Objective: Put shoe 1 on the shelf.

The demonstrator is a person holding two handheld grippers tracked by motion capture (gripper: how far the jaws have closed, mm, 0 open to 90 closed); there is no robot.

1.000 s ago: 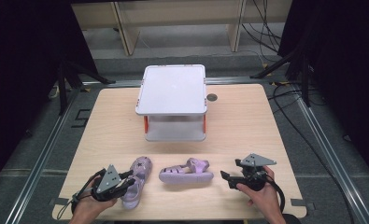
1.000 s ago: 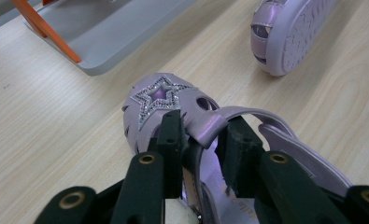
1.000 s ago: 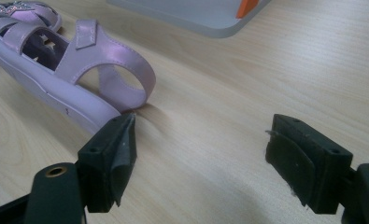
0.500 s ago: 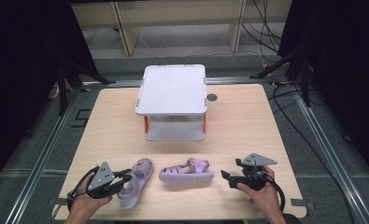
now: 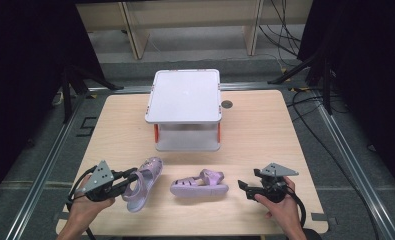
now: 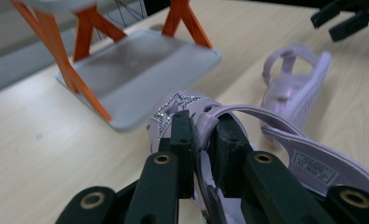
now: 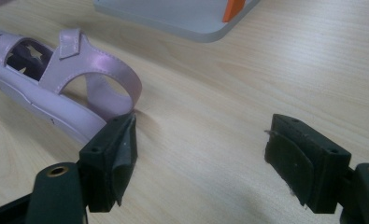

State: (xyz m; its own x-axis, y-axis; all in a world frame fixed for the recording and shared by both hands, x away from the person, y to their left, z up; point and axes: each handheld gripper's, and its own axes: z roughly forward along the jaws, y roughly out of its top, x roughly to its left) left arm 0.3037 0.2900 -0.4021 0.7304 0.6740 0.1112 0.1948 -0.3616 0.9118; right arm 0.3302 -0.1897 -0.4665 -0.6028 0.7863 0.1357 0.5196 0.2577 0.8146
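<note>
Left tongs (image 5: 131,176) clenched on the rim of one lilac sandal (image 5: 144,183), near-left of the tabletop (image 5: 265,130), toe tipped up. Grip is a thin edge pinch, so the sandal may swing or slip out if lifted fast. Right tongs (image 5: 243,187) released, jaws wide, just right of the second sandal (image 5: 199,183); could nudge it. Shelf rack (image 5: 187,107) stands farther back.

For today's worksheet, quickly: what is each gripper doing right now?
Left gripper: closed on the sandal, gripping its strap.
Right gripper: open, holding nothing; the other sandal lies beside one jaw.
</note>
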